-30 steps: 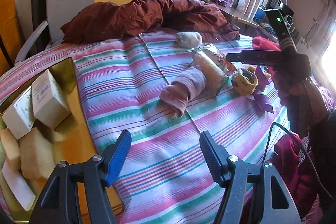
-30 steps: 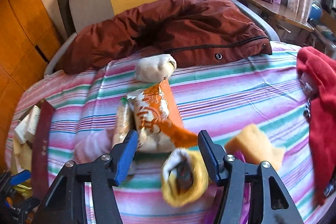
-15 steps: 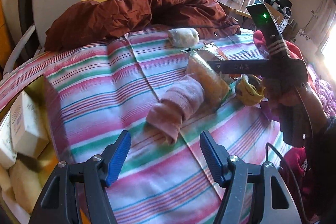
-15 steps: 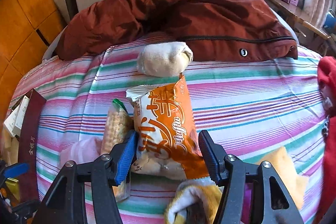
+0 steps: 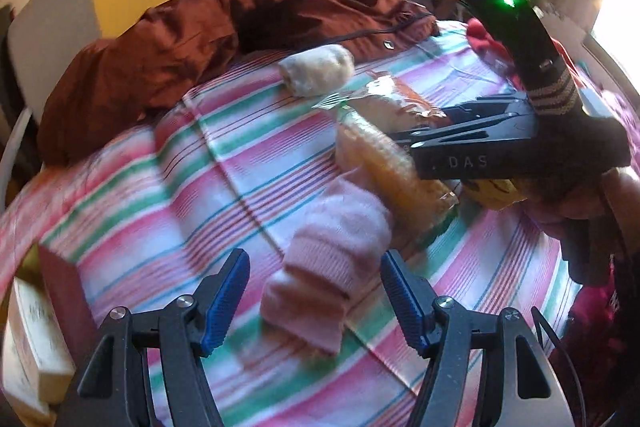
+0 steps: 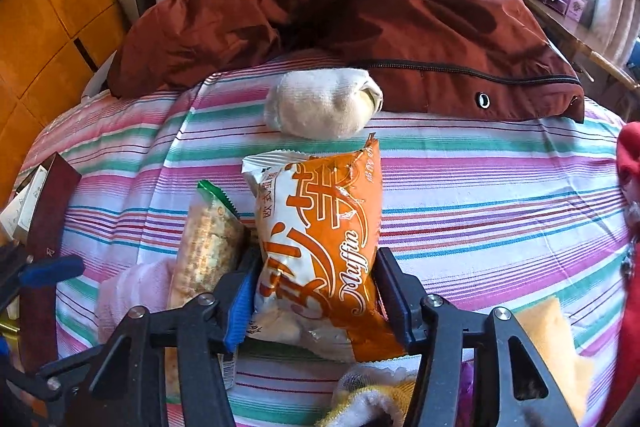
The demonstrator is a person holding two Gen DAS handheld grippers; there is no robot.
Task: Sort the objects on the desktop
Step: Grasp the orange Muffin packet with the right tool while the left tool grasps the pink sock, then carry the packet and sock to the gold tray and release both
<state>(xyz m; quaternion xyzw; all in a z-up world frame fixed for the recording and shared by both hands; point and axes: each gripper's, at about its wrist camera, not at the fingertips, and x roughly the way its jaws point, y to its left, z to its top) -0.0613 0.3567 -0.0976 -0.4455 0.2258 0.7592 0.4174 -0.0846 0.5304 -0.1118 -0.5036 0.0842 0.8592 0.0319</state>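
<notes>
While its jaws are closing, the right gripper [image 6: 316, 301] has the orange Muffin snack packet [image 6: 320, 247] between its blue pads, both pads already against the packet's sides at the lower half of the bag. That packet lies lengthwise on the striped bedspread [image 6: 480, 195], its torn top pointing toward twelve o'clock, where a rolled cream sock [image 6: 320, 107] sits just beyond it, touching the edge of a rust-brown jacket [image 6: 360, 15]. At nine o'clock from the packet, just beside it, lies a clear packet of crackers [image 6: 206, 239], with a pink sock [image 6: 132, 291] partly under its lower end. A yellow sock [image 6: 372, 403] shows at six o'clock, and a dark red box [image 6: 44, 211] stands at the left edge. From the left wrist view, the left gripper [image 5: 314, 301] hangs with its jaws wide apart and nothing between the pads; the pink sock [image 5: 332, 259] lies on the bedspread [image 5: 160, 195] beyond the gap, toward twelve o'clock. Further off at one o'clock, the right gripper [image 5: 404, 141] reaches across the crackers [image 5: 384, 167].
</notes>
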